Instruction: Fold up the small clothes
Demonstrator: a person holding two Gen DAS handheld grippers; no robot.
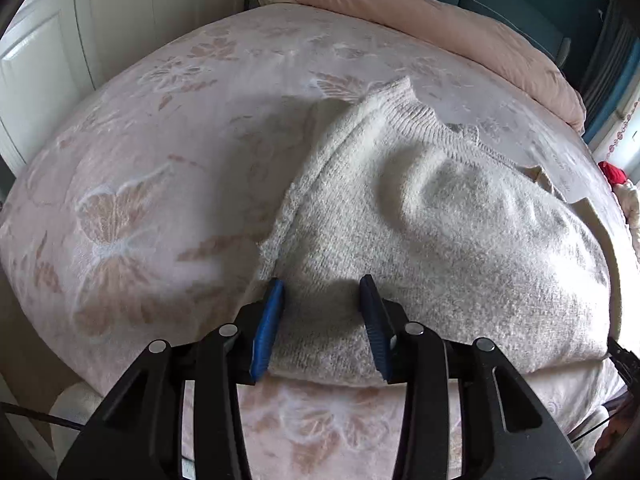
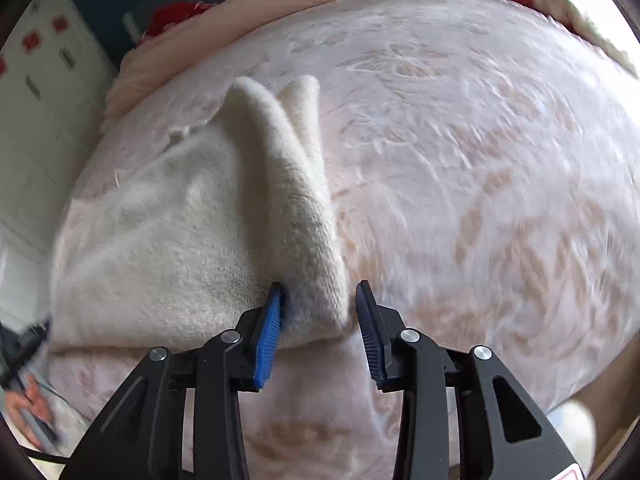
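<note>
Left wrist view — garment: cream knit sweater (image 1: 440,240) lies on the bed (image 1: 140,160), filling centre and right of frame, ribbed neck toward upper centre.
Left wrist view — fingers: left gripper (image 1: 322,328) spread apart, nothing clamped; the sweater's near folded edge sits between the blue pads, which straddle it.
Left wrist view — risk: judged, closing here may catch only the top layer, so the layers slide apart on lifting.
Right wrist view — garment: same sweater (image 2: 180,240) occupies left and centre; a folded sleeve (image 2: 296,208) runs from upper centre down to the fingers.
Right wrist view — fingers: right gripper (image 2: 320,328) parted, not grasping; sleeve end lies between the pads, touching the left one.
Right wrist view — risk: judged, thick fuzzy knit could slip from a shallow pinch, or the pads could snag the bedspread beneath; frame is motion-blurred at right.
Background: pink duvet (image 1: 460,28) at upper frame.
</note>
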